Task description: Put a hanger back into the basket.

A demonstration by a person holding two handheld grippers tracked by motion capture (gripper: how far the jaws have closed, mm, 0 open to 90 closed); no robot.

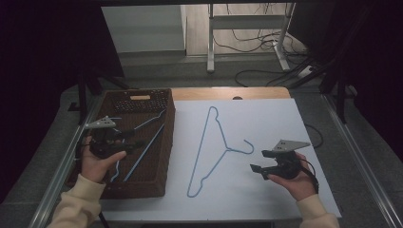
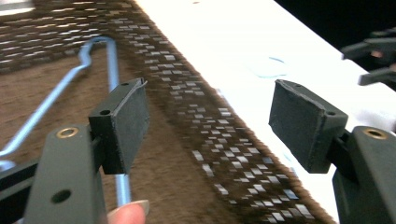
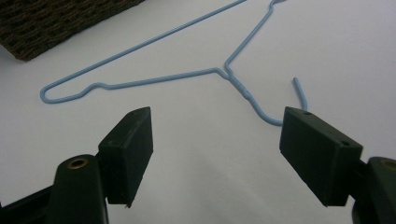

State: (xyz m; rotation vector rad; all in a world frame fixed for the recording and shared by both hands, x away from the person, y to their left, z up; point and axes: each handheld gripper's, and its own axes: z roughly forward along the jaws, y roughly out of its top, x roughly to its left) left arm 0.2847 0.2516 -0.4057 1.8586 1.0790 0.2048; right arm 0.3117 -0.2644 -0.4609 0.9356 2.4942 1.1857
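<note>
White tabletop [image 1: 266, 190] beside the wicker basket [image 1: 164, 156]: the blue wire hanger [image 1: 209, 152] may skid aside if the open, empty right gripper [image 1: 259, 161] nudges its hook.

- No writing, label, brand, number or sign can be read in any of the three views.

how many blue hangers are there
2. One blue hanger lies inside the brown woven basket at the table's left, below the left hand-held gripper. The other hanger lies flat on the white sheet mid-table. More could be hidden in the basket.
</note>
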